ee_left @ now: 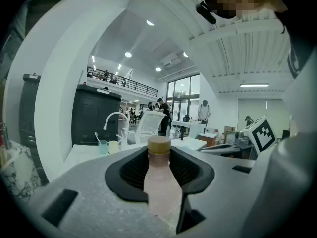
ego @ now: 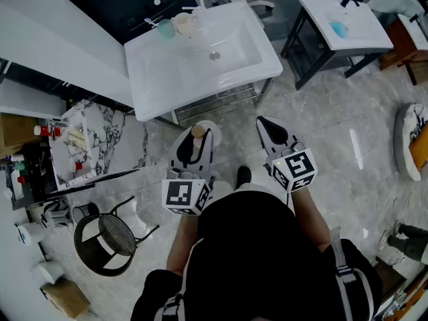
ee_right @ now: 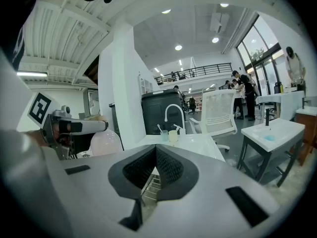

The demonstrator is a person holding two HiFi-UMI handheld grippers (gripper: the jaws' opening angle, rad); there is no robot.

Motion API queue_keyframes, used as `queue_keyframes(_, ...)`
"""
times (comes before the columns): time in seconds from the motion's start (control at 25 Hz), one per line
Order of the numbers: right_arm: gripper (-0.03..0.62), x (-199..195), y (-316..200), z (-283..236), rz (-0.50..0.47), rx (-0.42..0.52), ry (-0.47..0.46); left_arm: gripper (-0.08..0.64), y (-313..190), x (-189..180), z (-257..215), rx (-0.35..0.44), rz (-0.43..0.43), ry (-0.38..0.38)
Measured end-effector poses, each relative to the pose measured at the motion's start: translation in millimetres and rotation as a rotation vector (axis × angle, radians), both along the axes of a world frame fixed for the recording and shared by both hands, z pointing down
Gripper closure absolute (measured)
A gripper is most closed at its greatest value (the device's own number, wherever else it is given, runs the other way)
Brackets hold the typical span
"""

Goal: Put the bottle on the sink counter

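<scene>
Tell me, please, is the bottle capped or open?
Capped: a tan cap sits on the pink bottle held in the left gripper.

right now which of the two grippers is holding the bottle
The left gripper: its jaws clamp the tan-capped pink bottle. The right gripper has its jaws shut with nothing between them.
</scene>
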State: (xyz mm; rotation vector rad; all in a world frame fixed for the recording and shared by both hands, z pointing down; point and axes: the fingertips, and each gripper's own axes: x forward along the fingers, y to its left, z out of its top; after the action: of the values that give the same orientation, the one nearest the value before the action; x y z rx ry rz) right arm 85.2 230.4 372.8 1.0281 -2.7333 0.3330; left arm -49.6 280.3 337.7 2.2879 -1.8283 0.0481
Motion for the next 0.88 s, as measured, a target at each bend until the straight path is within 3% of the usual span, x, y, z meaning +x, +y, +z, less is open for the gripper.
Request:
queue_keyframes(0.48,0.589,15.9,21.7,-17.3,-0.016,0.046,-0.008,0.422,16.5,22.7,-1.6,0.016,0.027,-0.011)
queue_keyframes(0.88,0.588,37.9,27.7,-7.5,0.009,0.016,0.004,0.422,16.1,35.5,-4.2,0.019,0.027,-0.004)
